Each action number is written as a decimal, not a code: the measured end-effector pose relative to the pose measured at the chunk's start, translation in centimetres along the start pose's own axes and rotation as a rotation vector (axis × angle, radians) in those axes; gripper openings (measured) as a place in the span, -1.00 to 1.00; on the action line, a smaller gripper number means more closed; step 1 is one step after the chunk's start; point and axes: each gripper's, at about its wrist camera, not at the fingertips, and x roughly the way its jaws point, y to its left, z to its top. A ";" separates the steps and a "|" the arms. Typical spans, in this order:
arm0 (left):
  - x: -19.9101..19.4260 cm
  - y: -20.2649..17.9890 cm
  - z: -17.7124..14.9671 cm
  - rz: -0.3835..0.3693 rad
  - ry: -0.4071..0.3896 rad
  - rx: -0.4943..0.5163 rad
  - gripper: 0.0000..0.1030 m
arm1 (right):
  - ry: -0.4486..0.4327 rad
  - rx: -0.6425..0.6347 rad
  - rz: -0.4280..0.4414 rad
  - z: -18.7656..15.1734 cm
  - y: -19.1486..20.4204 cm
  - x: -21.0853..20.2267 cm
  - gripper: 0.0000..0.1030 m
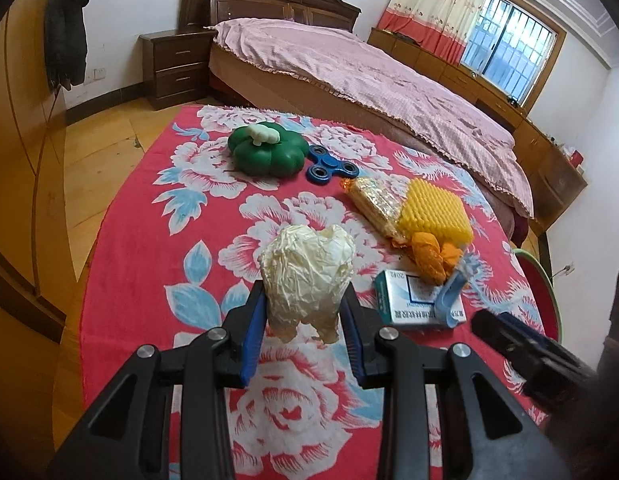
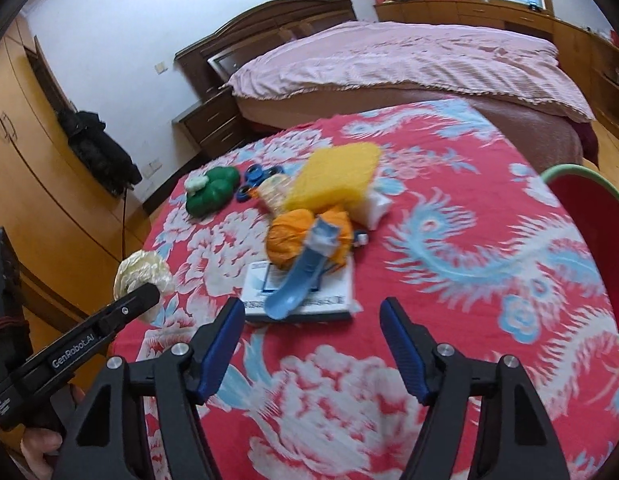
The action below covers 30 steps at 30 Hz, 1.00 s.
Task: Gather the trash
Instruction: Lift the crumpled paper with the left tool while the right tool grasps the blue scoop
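A worktop (image 1: 157,216) covered in red flowered cloth is seen, with a pink bed (image 1: 349,68) behind. A crumpled paper ball (image 1: 307,276) is pinched by the left hand-held gripper (image 1: 305,320). Only the right view shows the right hand-held gripper (image 2: 313,344) spread wide, empty, near a white box (image 2: 301,300).
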 end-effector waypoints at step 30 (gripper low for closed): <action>0.1 0.6 -0.7 -0.078 -0.003 -0.042 -0.30 | -0.031 -0.074 -0.133 -1.3 1.5 2.3 -0.73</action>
